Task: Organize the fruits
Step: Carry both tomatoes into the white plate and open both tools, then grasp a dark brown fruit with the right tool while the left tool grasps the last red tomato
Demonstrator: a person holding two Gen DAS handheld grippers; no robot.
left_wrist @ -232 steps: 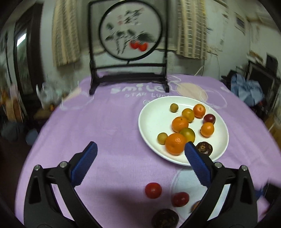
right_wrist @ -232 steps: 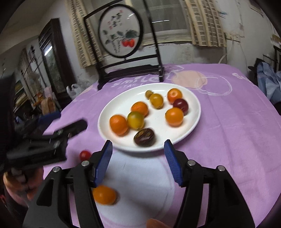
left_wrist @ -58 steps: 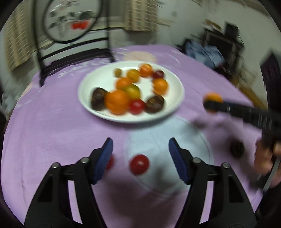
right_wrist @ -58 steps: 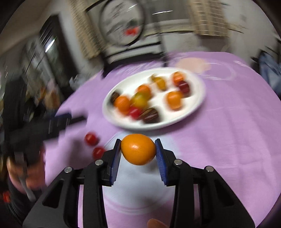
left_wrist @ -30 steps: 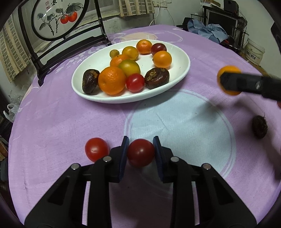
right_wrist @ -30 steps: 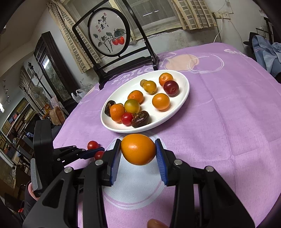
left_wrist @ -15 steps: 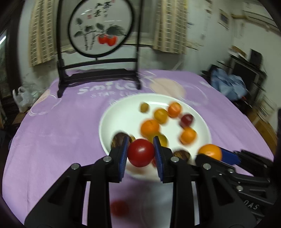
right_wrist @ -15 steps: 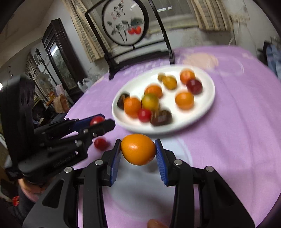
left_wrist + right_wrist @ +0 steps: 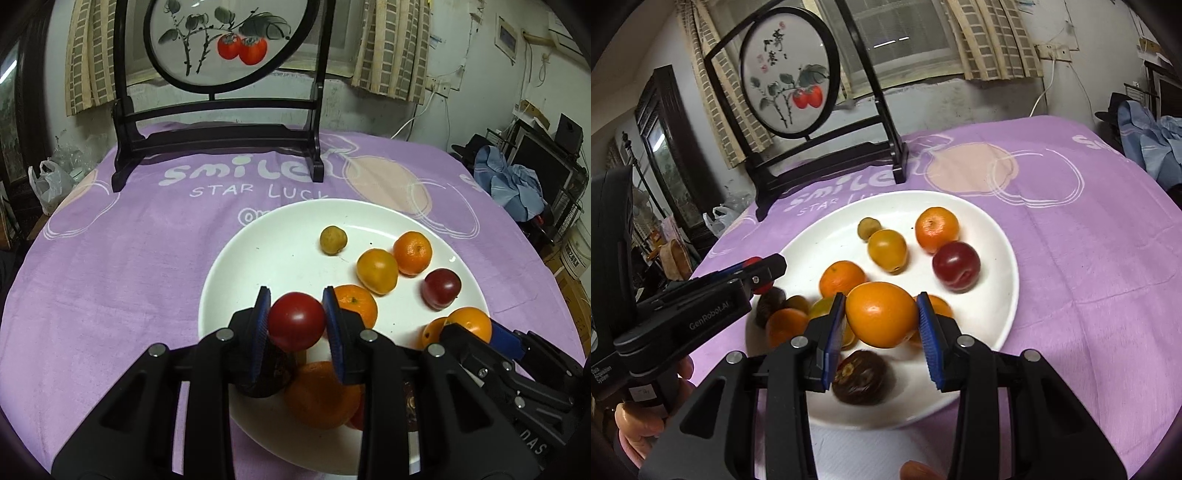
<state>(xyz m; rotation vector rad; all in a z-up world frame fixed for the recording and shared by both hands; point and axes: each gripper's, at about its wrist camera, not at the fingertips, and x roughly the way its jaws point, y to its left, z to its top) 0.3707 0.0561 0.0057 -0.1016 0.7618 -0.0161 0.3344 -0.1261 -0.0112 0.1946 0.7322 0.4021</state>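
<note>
A white plate (image 9: 280, 236) (image 9: 1001, 236) on the purple tablecloth holds several fruits: oranges, a yellow tomato (image 9: 376, 270), a red plum (image 9: 442, 288), dark passion fruits (image 9: 862, 376). My left gripper (image 9: 296, 325) is shut on a red tomato (image 9: 296, 320) and holds it above the plate's near left part. My right gripper (image 9: 881, 319) is shut on an orange fruit (image 9: 881, 314) above the plate's near side; it also shows in the left wrist view (image 9: 469, 325). The left gripper shows at the left of the right wrist view (image 9: 759, 275).
A black wooden stand with a round painted screen (image 9: 221, 48) (image 9: 790, 74) stands at the table's far side. Cloth with "smile" print (image 9: 236, 177) covers the round table. Clutter and blue cloth (image 9: 513, 184) lie beyond the right edge.
Both grippers, each carrying its fruit, have moved forward from the bare cloth to above the plate. The tomato was taken up from the table about a second ago.
</note>
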